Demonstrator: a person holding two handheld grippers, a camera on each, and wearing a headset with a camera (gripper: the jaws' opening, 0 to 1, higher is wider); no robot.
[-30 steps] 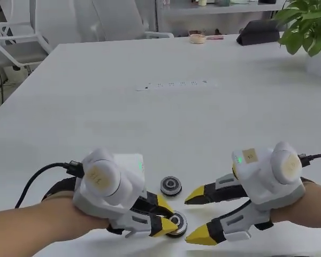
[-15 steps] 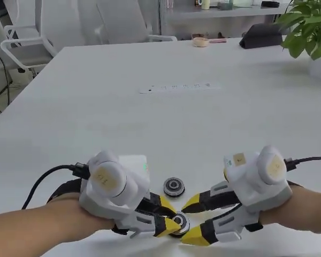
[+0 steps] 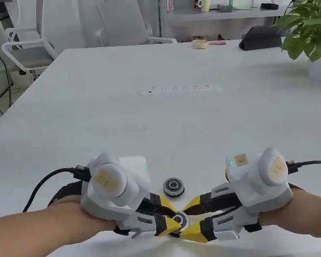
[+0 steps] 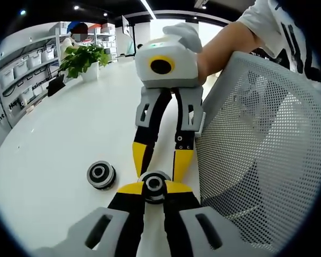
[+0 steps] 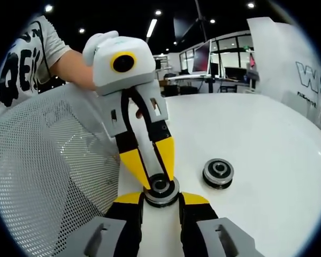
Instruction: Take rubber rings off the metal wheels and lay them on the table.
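In the head view we see the left gripper (image 3: 170, 218), a white plastic body with black jaws and yellow wedge tips, and the matching right gripper (image 3: 188, 218) meeting nose to nose near the front edge of the smooth white table (image 3: 150, 123). Both are clamped on one small round metal wheel (image 3: 180, 219), and a second wheel (image 3: 173, 186) of the same kind lies flat just beyond them, apart from both. In the left gripper view our own tips press the held wheel from either side, its black rubber ring (image 4: 142, 179) seated round the shiny hub. The right gripper's tips flank it from opposite, and a grey mesh chair back (image 4: 257, 134) curves at the right. In the right gripper view our own tips pinch the same wheel, the left gripper's wedges bear on its far rim, and the second wheel rests on the table to the right
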